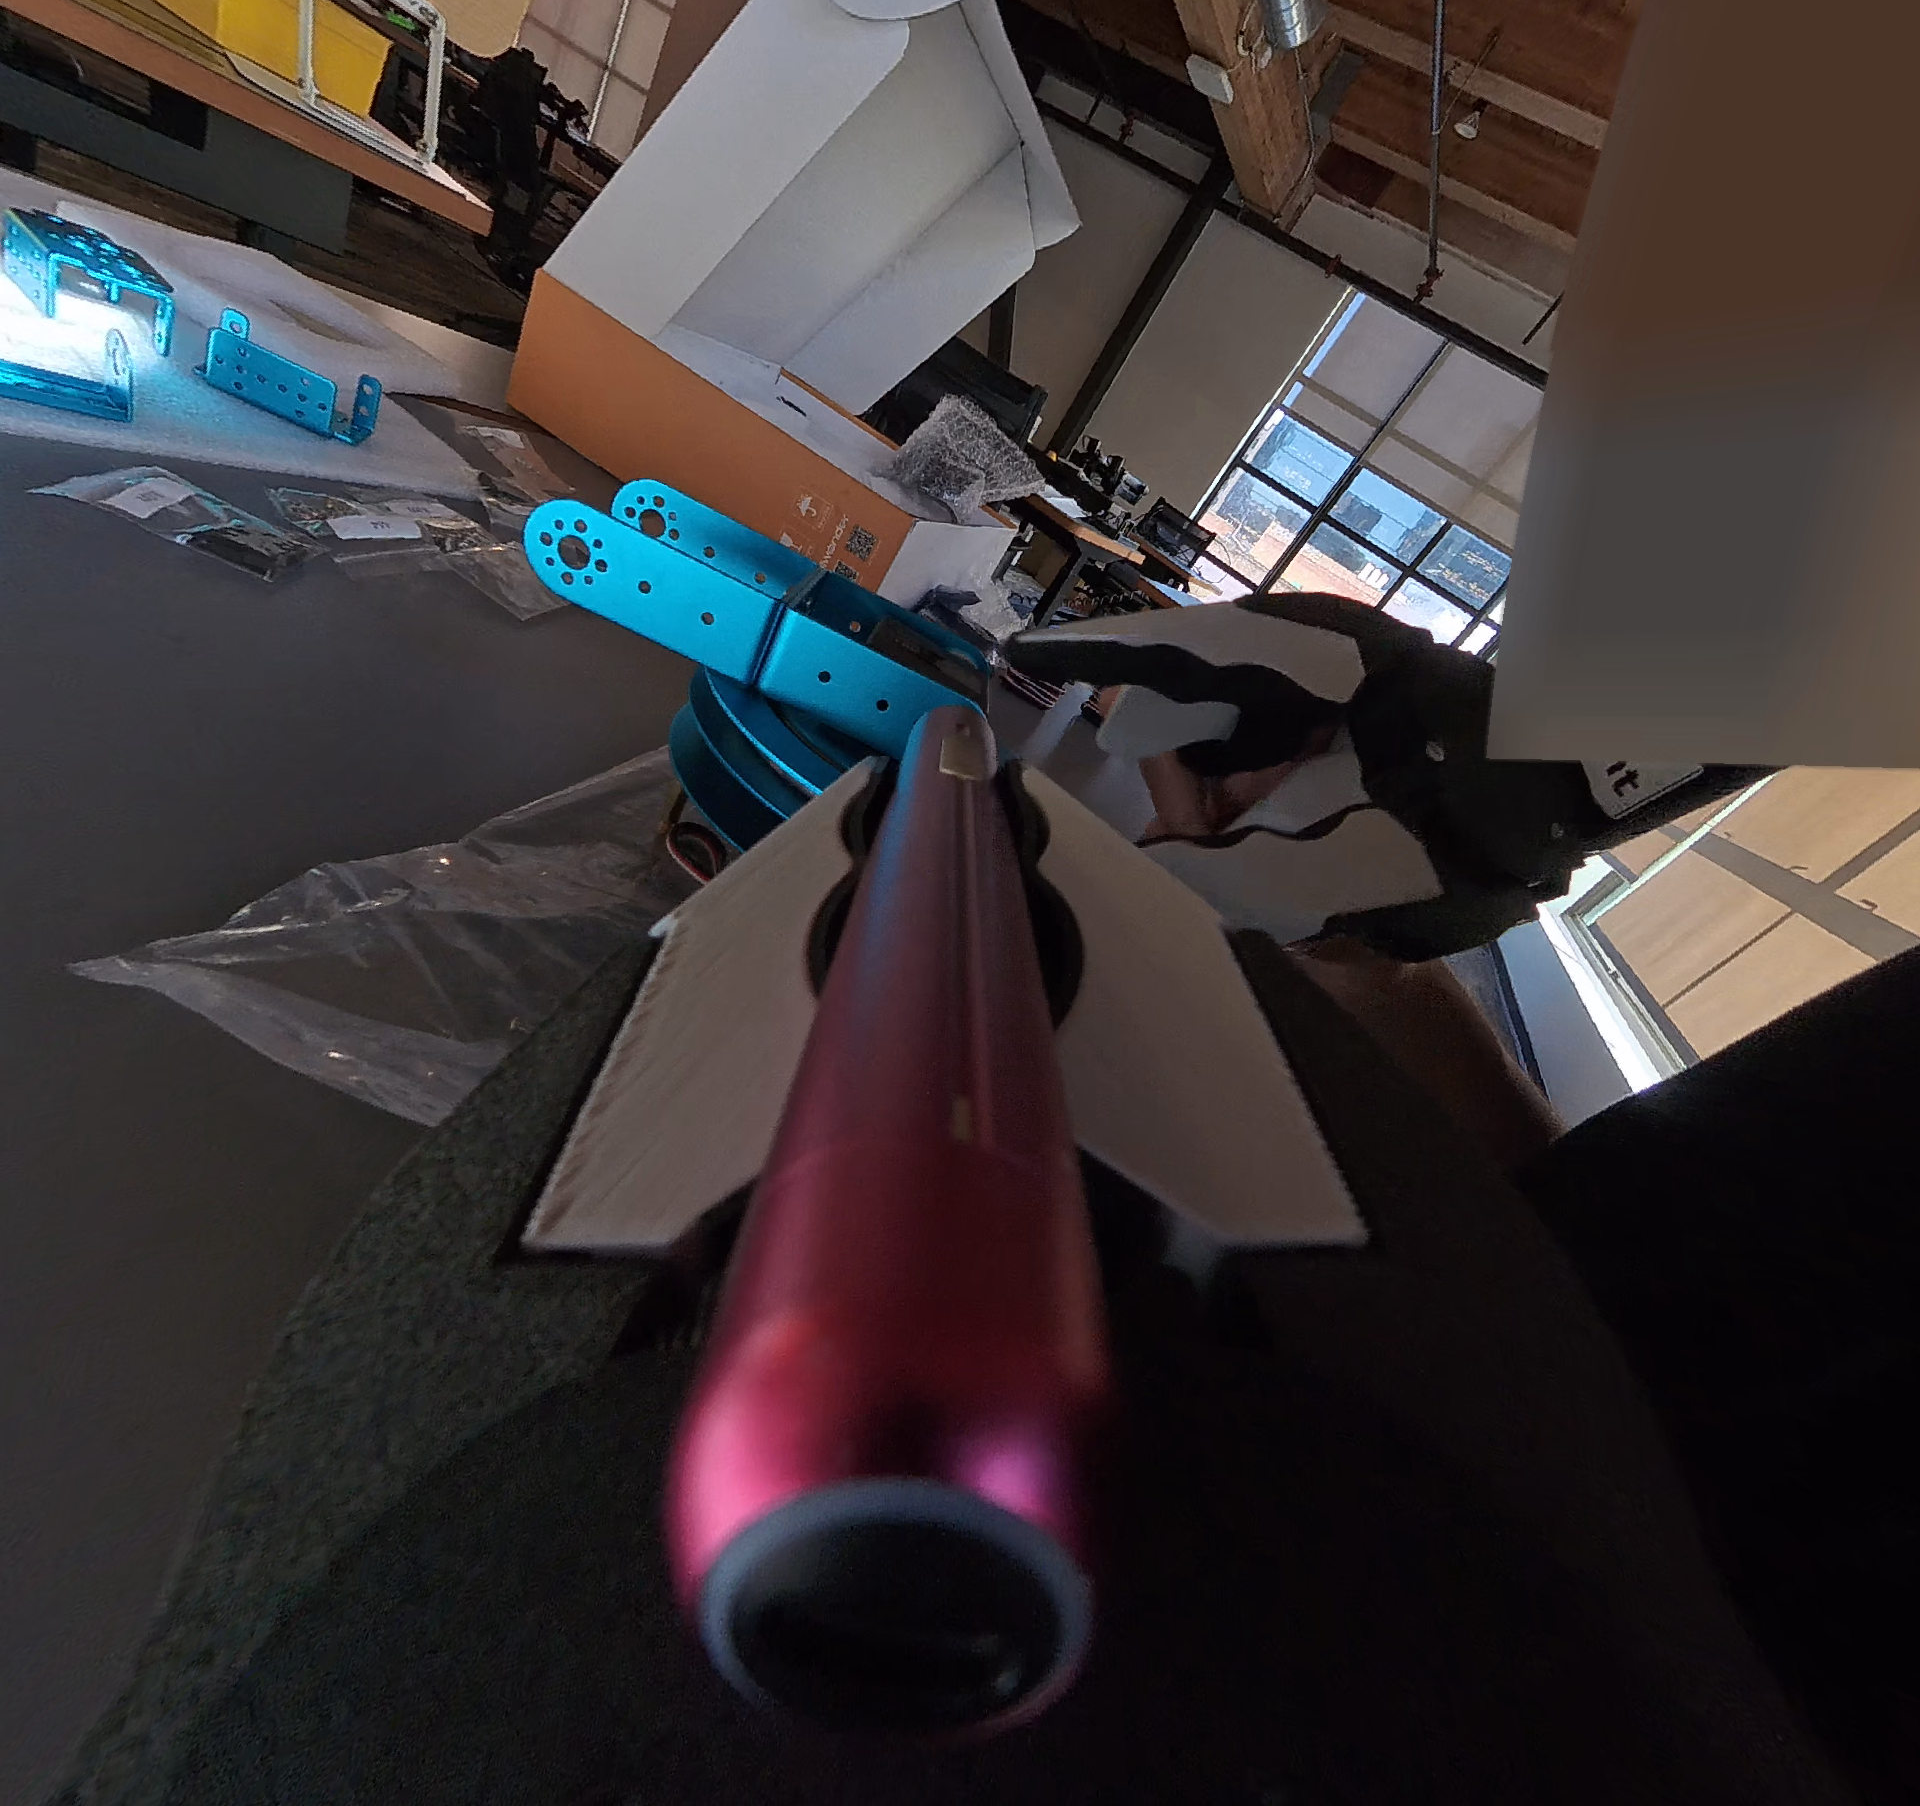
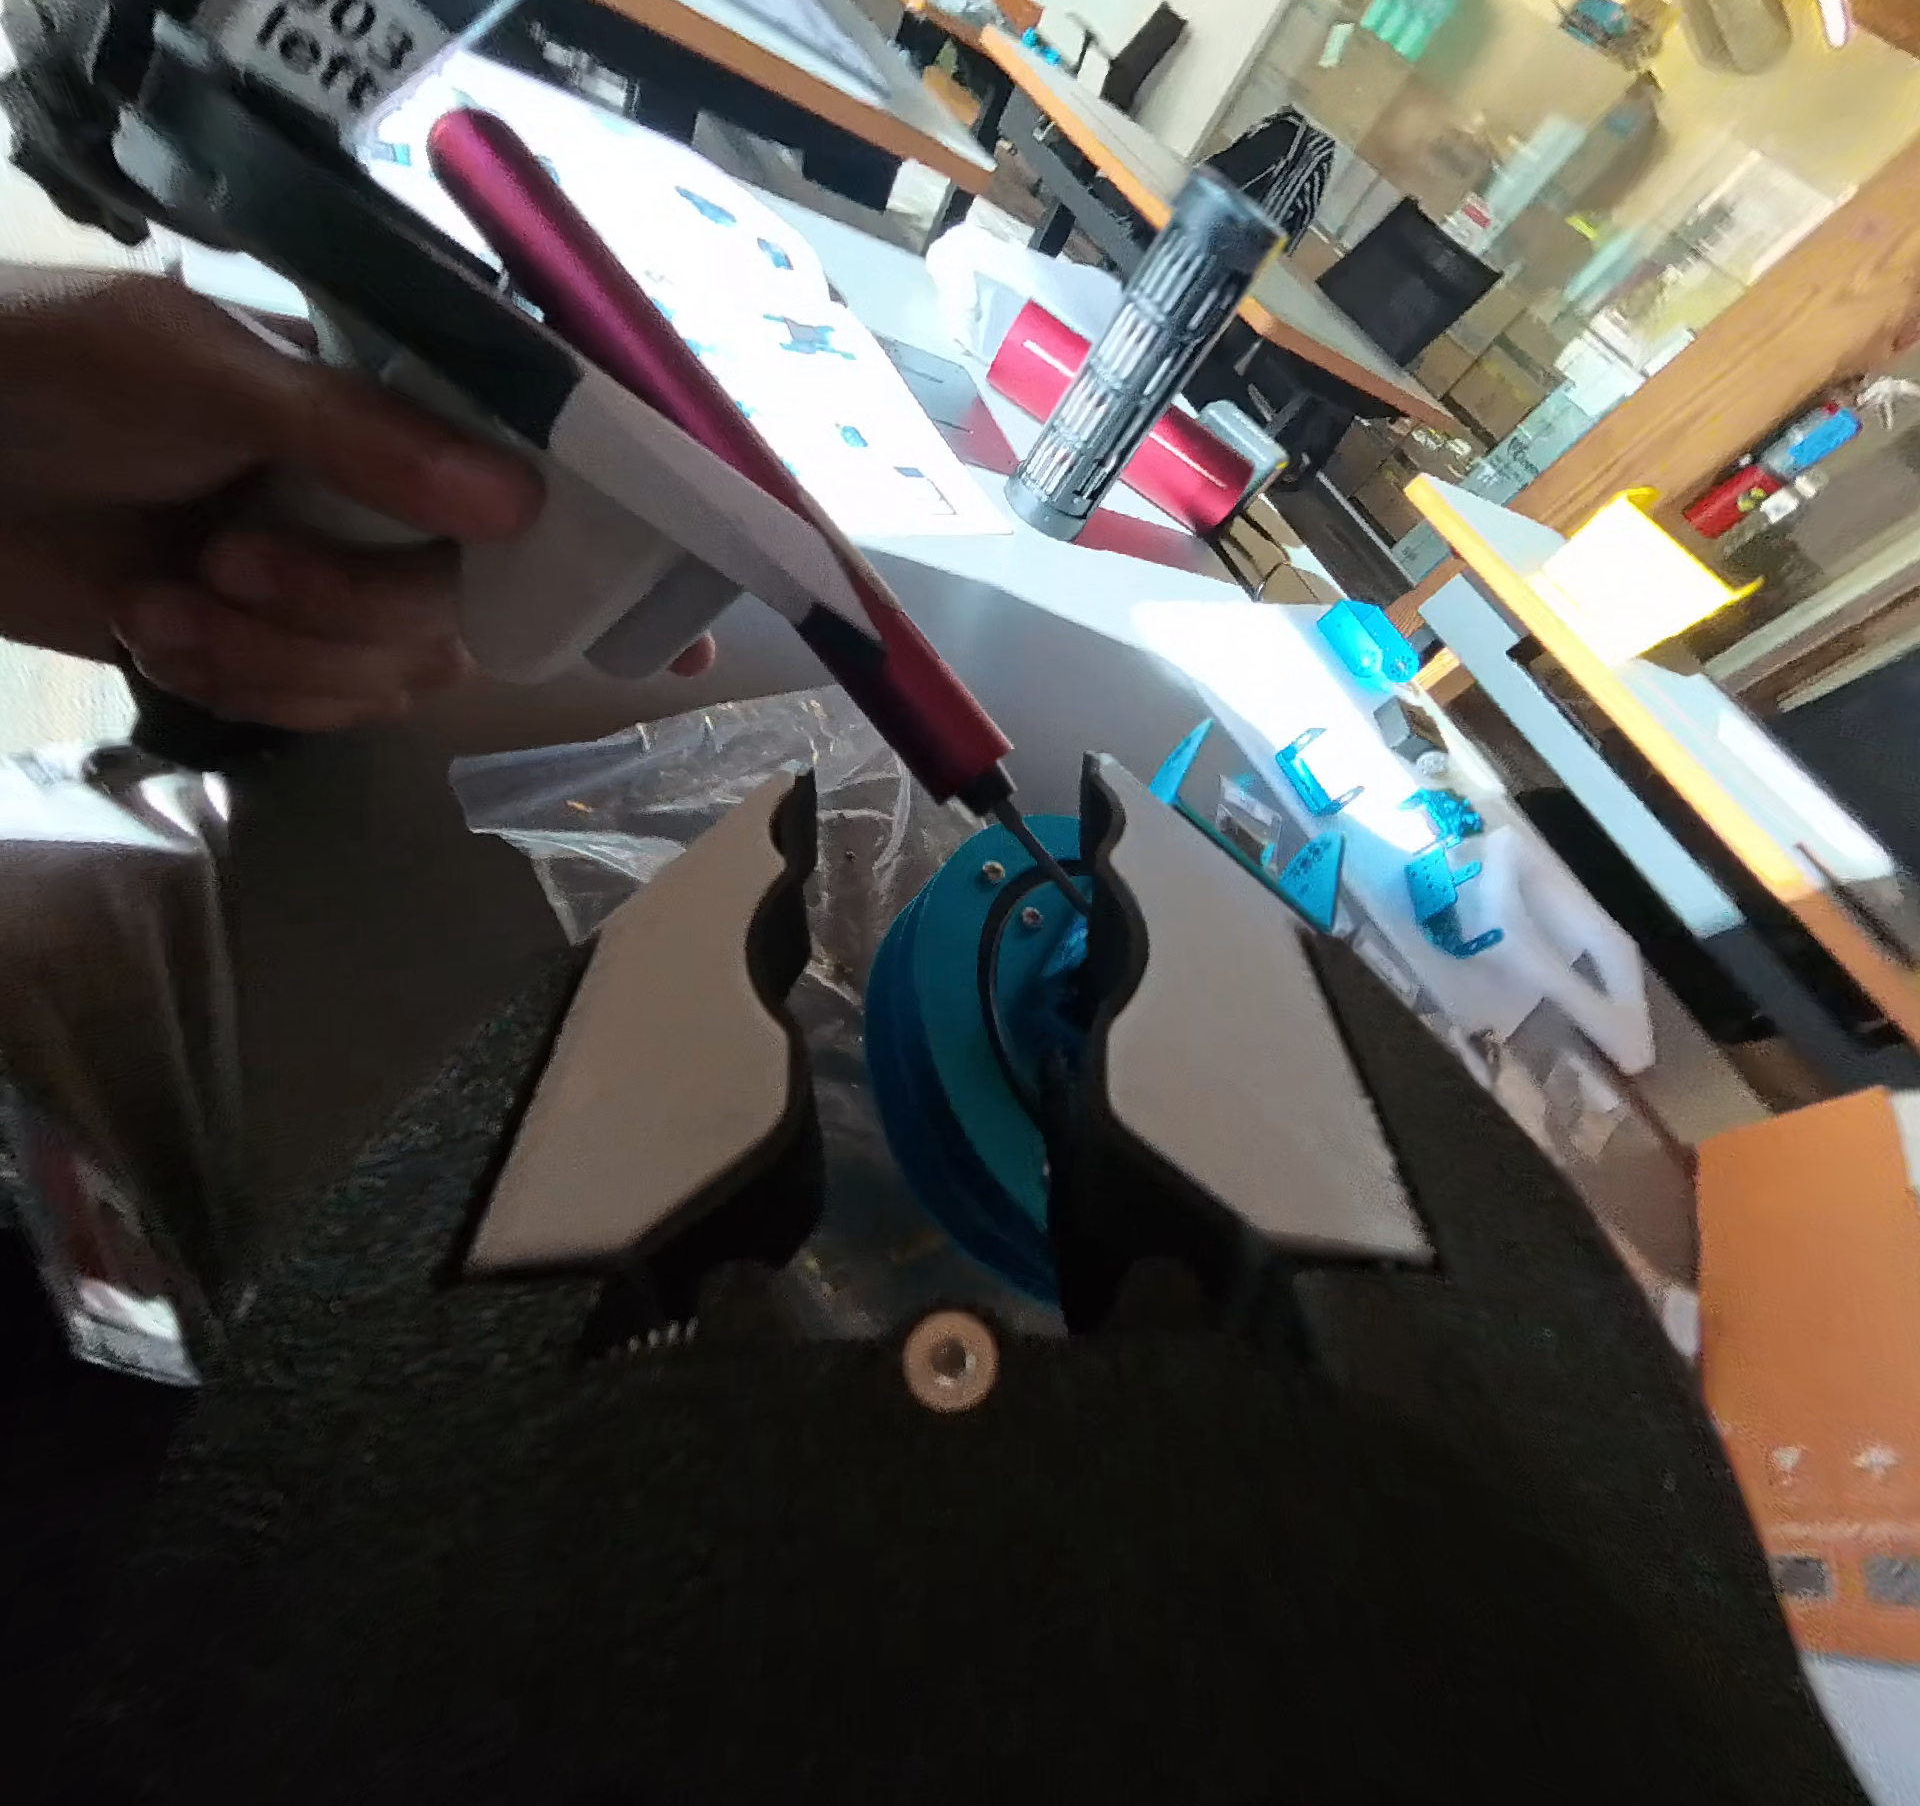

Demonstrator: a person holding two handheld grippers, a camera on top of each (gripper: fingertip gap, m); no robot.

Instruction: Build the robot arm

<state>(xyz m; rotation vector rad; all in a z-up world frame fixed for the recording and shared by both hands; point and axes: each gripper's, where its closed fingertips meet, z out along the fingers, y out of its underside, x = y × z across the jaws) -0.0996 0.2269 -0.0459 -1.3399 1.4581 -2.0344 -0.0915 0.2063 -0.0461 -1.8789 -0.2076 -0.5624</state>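
Observation:
My left gripper is shut on a magenta screwdriver that runs forward along its fingers. In the right wrist view this gripper comes in from the upper left with the screwdriver. The thin bit rests on the top plate of a blue metal assembly. The assembly has a round stacked base and a blue bracket arm on top. My right gripper is open, its fingers on either side of the round base, the right finger against it. It also shows in the left wrist view, beside the bracket.
An open orange and white box stands behind the assembly. A clear plastic bag lies to its left. Loose blue brackets and small parts bags lie on the dark table. A black bit holder stands by a red case. Only a small space, under 4 cm, lies between the two pairs of fingers.

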